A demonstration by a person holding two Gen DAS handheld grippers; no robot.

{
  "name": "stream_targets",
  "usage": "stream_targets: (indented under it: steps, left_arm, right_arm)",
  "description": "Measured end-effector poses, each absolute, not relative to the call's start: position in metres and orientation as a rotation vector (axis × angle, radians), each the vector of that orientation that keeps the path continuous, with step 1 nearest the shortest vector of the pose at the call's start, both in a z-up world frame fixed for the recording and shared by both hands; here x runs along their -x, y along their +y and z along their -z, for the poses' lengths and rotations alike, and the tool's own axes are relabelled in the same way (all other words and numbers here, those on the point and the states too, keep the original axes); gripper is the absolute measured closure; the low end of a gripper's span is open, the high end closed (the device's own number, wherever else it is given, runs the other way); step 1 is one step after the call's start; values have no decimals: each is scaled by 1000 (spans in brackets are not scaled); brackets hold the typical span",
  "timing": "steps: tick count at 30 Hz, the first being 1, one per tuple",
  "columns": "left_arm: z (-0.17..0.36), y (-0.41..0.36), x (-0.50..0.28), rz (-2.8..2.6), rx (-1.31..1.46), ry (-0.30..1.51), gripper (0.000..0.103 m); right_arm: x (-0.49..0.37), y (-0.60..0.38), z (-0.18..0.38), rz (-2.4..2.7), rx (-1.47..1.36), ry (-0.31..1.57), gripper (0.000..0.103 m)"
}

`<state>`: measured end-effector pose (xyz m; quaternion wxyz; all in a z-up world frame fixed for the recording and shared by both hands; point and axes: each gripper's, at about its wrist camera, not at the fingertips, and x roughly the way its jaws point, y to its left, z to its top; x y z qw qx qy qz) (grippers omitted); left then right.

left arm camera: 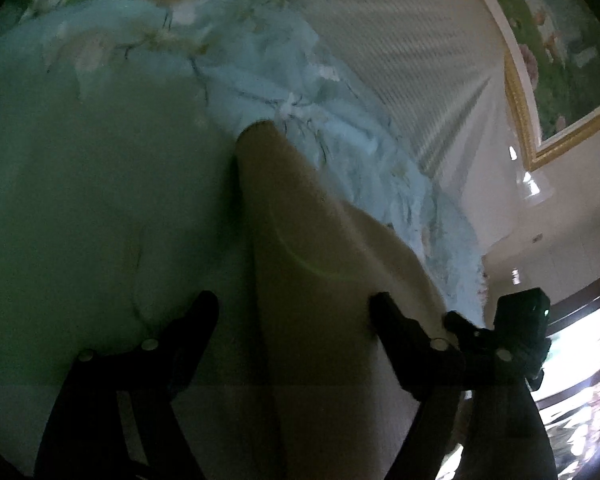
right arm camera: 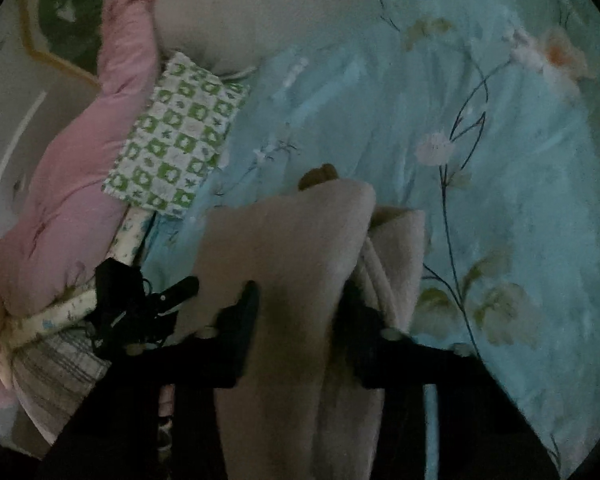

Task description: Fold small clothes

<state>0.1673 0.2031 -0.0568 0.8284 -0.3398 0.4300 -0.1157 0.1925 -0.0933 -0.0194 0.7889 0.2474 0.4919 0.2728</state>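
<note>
Both grippers are at the beige soft-fabric garment (right arm camera: 284, 248), which lies partly lifted over the light-blue floral bedsheet (right arm camera: 500, 184) on the bed. The right gripper (right arm camera: 300, 312) has its fingers (right arm camera: 242, 320) clenched on a thick fold of the beige cloth, which bulges up between them. The left gripper (left arm camera: 294, 312) shows its fingers (left arm camera: 198, 320) spread apart, the garment lying between them; whether they pinch it I cannot tell. A green-and-white checked folded cloth (right arm camera: 180, 136) rests by a pink padded quilt (right arm camera: 88, 184) along the bed's edge. A gold-framed picture (left arm camera: 552, 60) hangs on the wall.
</note>
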Motion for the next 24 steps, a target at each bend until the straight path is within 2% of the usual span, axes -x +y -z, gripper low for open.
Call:
stream_targets:
  steps: [1, 2, 3, 6, 9, 11, 14, 18, 24]
  left_arm:
    - [54, 197, -173, 258, 703, 914, 63]
    - [49, 193, -176, 271, 689, 915, 68]
    - [45, 187, -178, 269, 660, 910, 70]
    - [29, 171, -175, 273, 507, 882, 70]
    - [29, 153, -175, 264, 410, 898, 70]
    - [33, 147, -176, 229, 361, 916, 68]
    - [25, 145, -165, 212, 324, 915, 64]
    - [0, 150, -115, 174, 228, 867, 39]
    - [-1, 145, -25, 192, 176, 871, 34]
  right_arm:
    - [-198, -91, 24, -583, -545, 1075, 89]
    - [-201, -92, 24, -585, -562, 1072, 91]
    - [-200, -94, 20, -597, -572, 1045, 94]
    - [-182, -109, -5, -613, -594, 909, 95]
    - [-174, -119, 6, -527, -544, 933, 95]
    - [-178, -119, 31, -501, -562, 1006, 95]
    - [-177, -122, 36, -510, -633, 1006, 92]
    - [-154, -129, 5, -513, -588, 956, 88]
    - [-87, -139, -21, -532, -498, 918, 87]
